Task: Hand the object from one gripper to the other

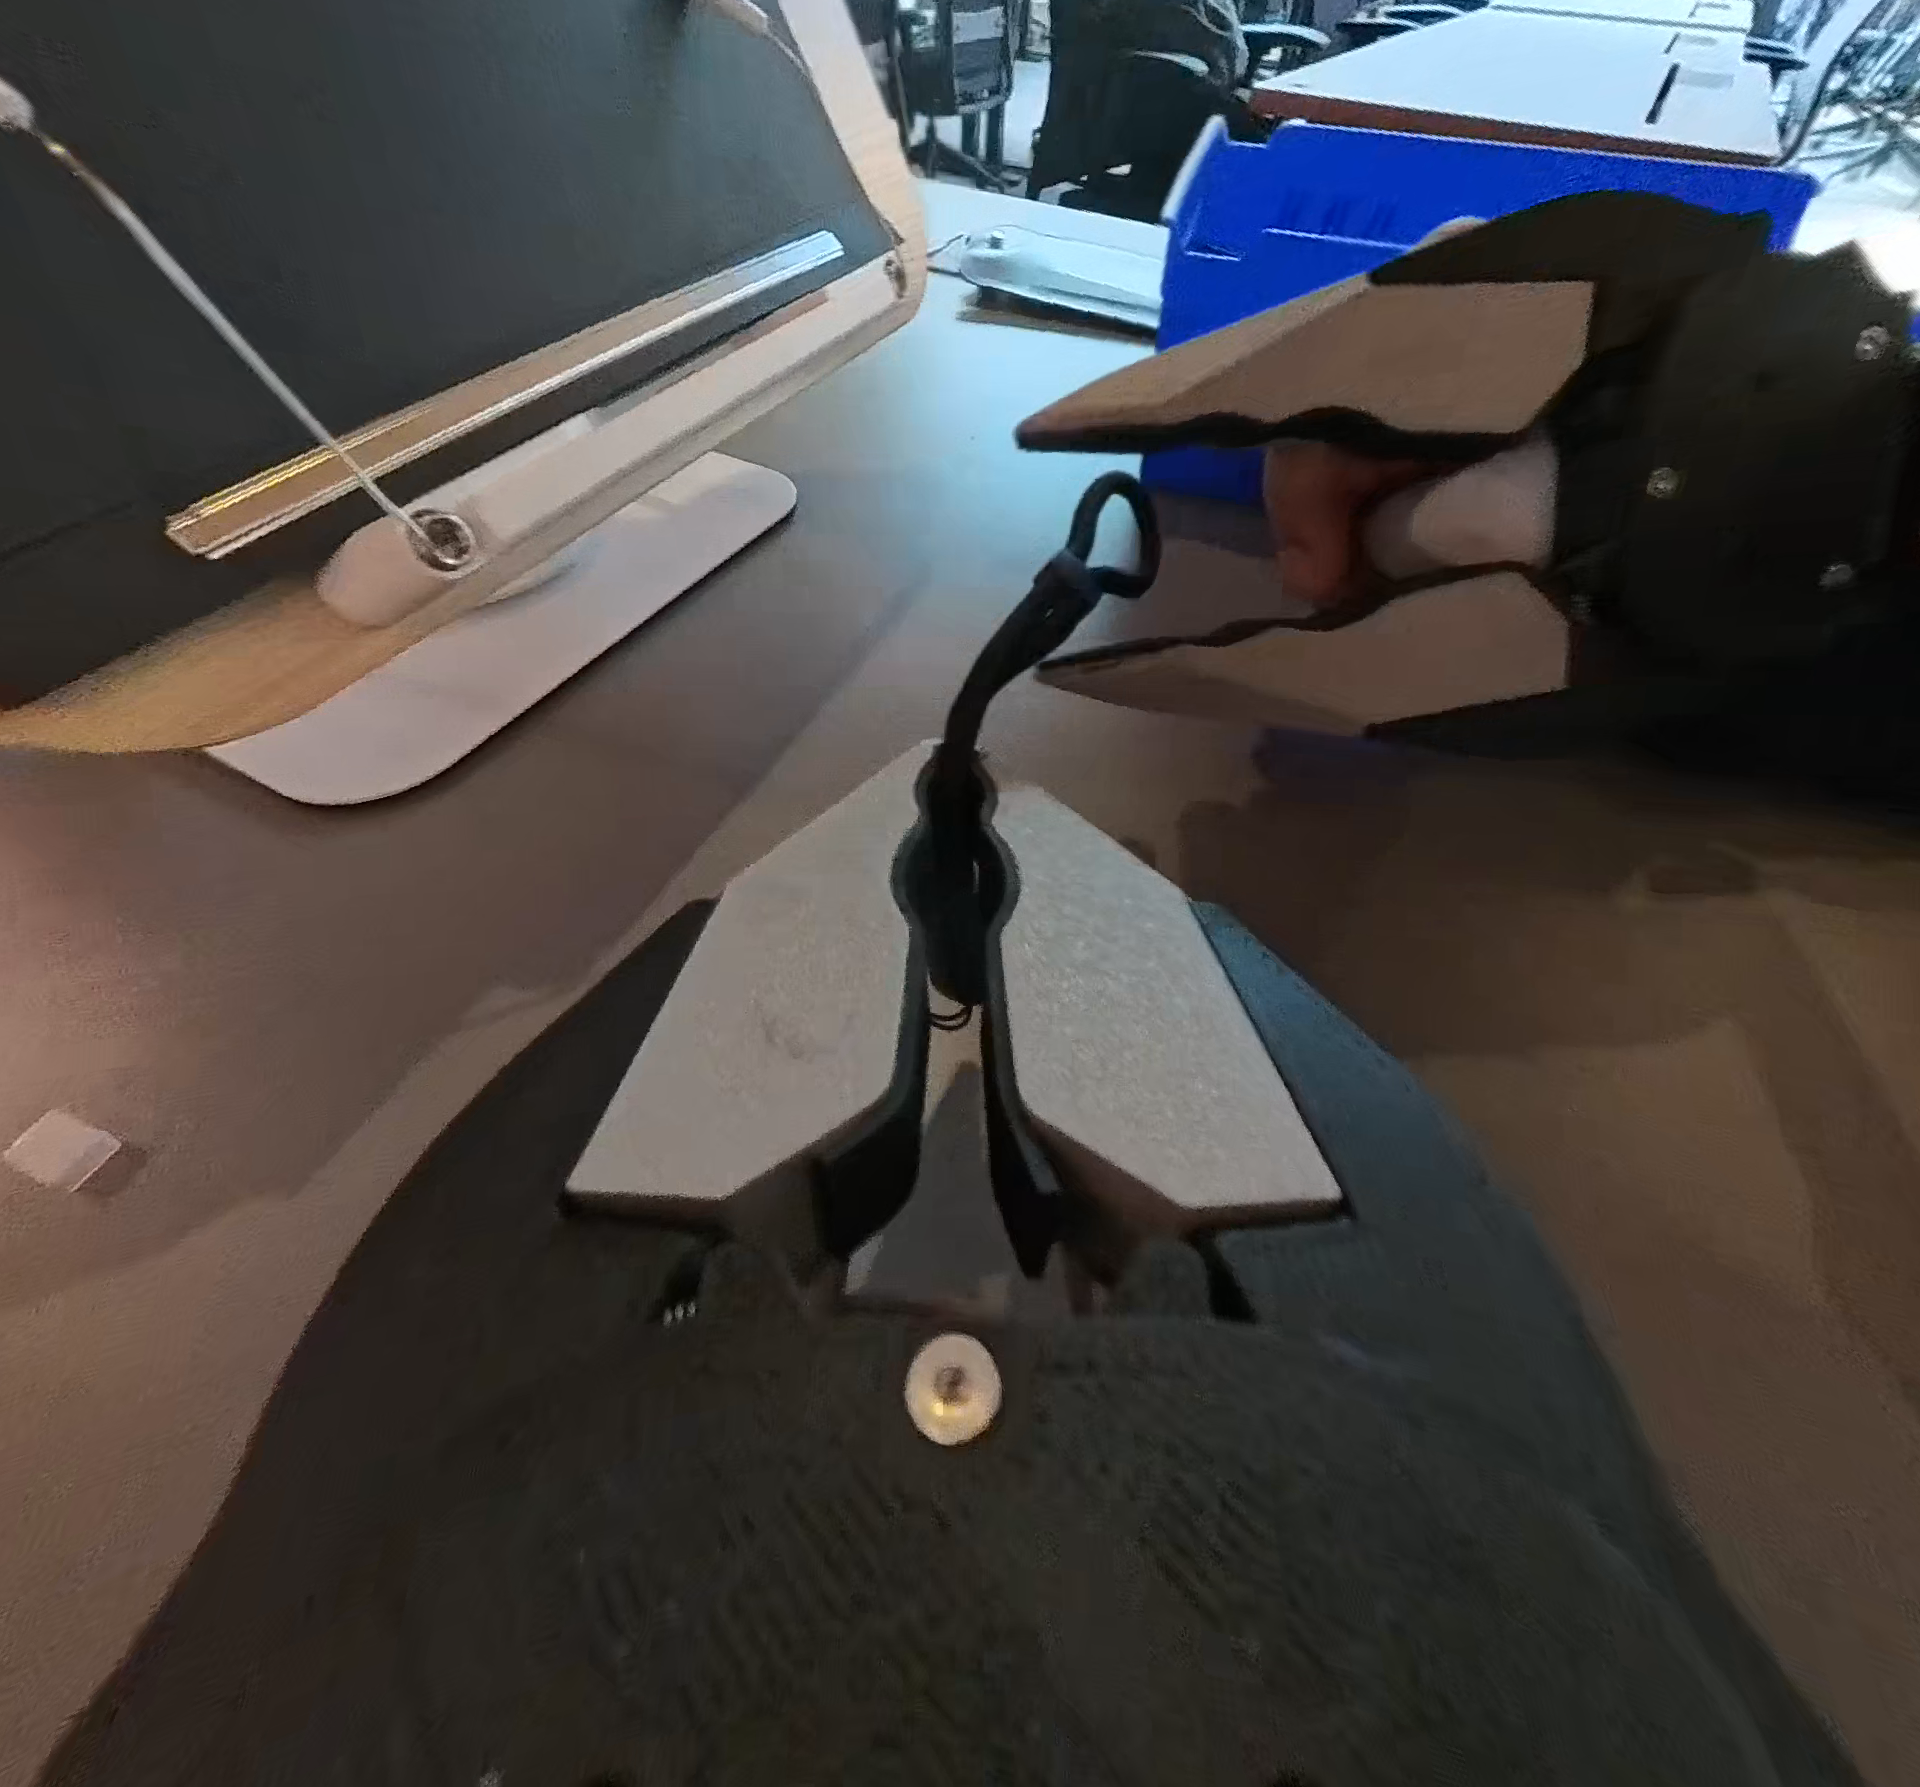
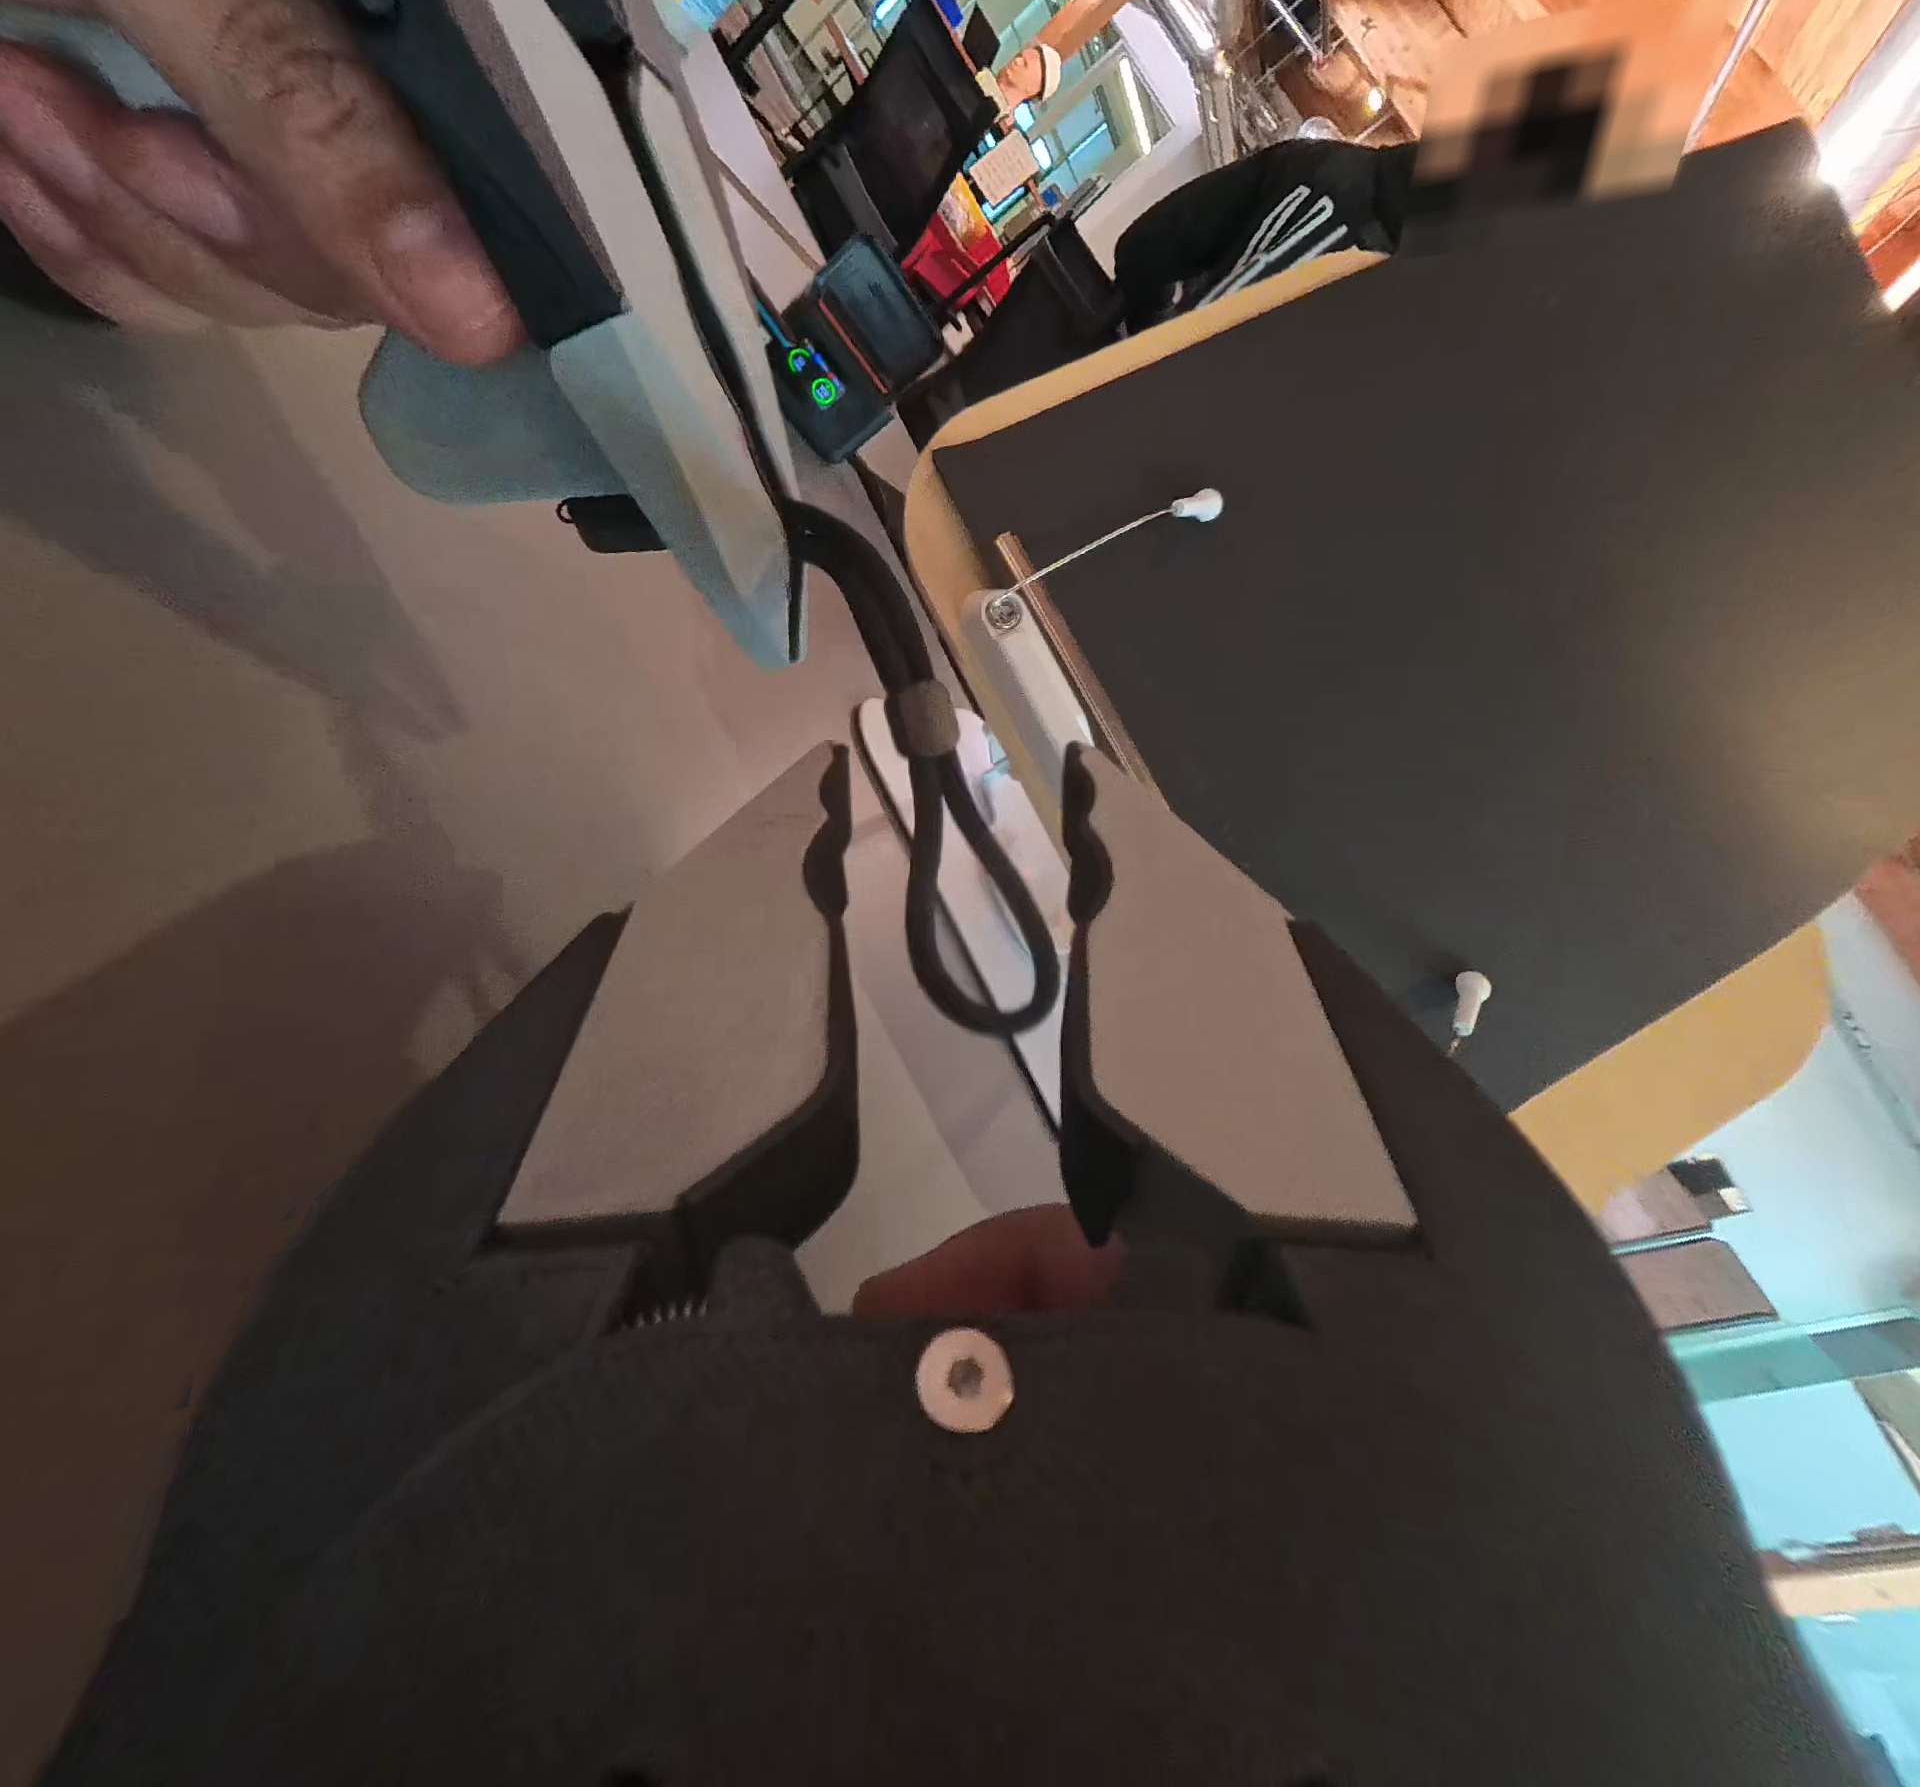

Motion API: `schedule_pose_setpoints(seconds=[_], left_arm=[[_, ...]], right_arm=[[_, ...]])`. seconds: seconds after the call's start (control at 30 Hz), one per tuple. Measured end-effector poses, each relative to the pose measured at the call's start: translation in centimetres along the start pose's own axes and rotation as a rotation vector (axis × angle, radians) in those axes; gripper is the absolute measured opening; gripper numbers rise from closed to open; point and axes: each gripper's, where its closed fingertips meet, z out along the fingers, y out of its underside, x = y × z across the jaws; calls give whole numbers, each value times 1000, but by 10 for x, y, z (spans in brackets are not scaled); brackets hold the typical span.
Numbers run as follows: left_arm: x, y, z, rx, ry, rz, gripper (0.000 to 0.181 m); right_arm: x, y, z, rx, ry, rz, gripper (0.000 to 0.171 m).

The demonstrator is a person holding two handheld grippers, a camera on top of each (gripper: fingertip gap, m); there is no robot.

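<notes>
left gripper (image 1: 954, 802) pinches black looped cord strap (image 1: 1039, 625) | right gripper (image 2: 956, 781) spread, strap's loop between its fingers, untouched

Each camera sits close behind its own gripper, looking forward along the fingers. The left wrist view faces low across the table (image 1: 312, 958); the right wrist view is rolled sideways. Both share the black cord (image 1: 997, 657) (image 2: 935, 864) and dark board (image 1: 364, 179) (image 2: 1455, 594).
</notes>
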Motion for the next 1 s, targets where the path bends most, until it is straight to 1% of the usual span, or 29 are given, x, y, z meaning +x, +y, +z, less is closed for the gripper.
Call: schedule_pose_setpoints(seconds=[0.07,0.1,0.13,0.2,0.27,0.3,0.43,0.5,0.57,0.63,0.73,0.8,0.9,1.0], left_arm=[[10,1,2,-12,38,28,0],[12,2,3,-17,43,40,0],[13,3,4,-20,41,50,0],[11,3,4,-15,15,58,6],[5,1,3,-4,-32,76,24],[2,1,2,-6,-64,108,29],[-4,5,-1,-38,-218,385,34],[2,7,0,-59,-246,538,34],[8,6,0,-64,-283,660,35],[15,3,-1,-49,-299,733,35],[21,-6,-6,-5,-310,768,35],[22,-14,-10,41,-321,770,33],[27,-27,-18,131,-330,767,24],[29,-22,-16,110,-276,679,19]], right_arm=[[-1,1,1,-7,-2,-2,26],[-1,1,1,-7,-6,10,10],[0,1,0,-5,-9,30,8],[5,8,3,-51,-17,127,7],[7,17,5,-90,-65,311,6],[6,20,6,-98,-106,417,6],[-13,30,6,-134,-356,840,6],[-18,30,6,-142,-447,1035,7],[-18,32,5,-154,-497,1182,7],[-14,37,5,-155,-501,1264,7],[-6,36,4,-122,-513,1380,7],[0,28,2,-58,-564,1497,7],[12,17,-1,61,-613,1659,6],[19,13,-3,115,-616,1678,6]])
